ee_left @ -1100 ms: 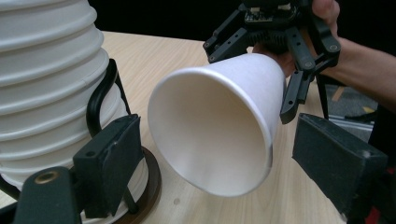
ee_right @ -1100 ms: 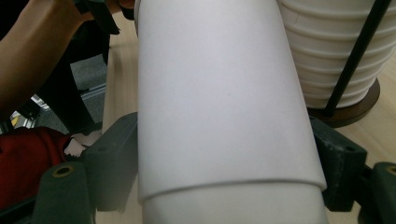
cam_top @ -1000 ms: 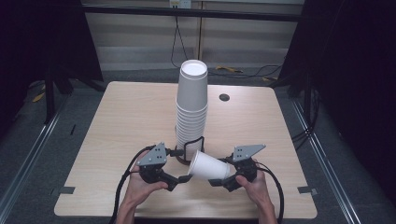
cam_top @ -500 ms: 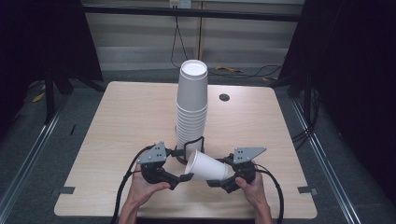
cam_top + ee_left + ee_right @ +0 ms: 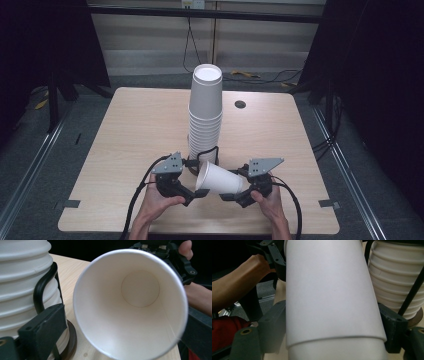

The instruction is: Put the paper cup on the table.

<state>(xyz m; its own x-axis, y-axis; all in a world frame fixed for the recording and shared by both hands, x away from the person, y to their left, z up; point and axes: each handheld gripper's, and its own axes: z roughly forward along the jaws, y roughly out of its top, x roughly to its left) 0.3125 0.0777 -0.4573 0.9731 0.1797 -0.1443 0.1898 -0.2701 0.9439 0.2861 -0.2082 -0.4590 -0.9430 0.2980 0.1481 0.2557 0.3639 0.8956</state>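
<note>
Right tongs [image 5: 239, 192] are clamped on the base end of a white paper cup [image 5: 220, 178], held on its side low over the counter [image 5: 125, 135] before the cup stack [image 5: 205, 117]. Since a second ago it has been shifted slightly leftward, its mouth now between the wide-set left tongs [image 5: 192, 192]; a handover is judged likely.

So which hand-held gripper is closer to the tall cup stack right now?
Left. The left hand-held gripper sits just in front of the cup stack, near its base. The right hand-held gripper is off to the stack's right, with the loose cup between its jaws.
</note>
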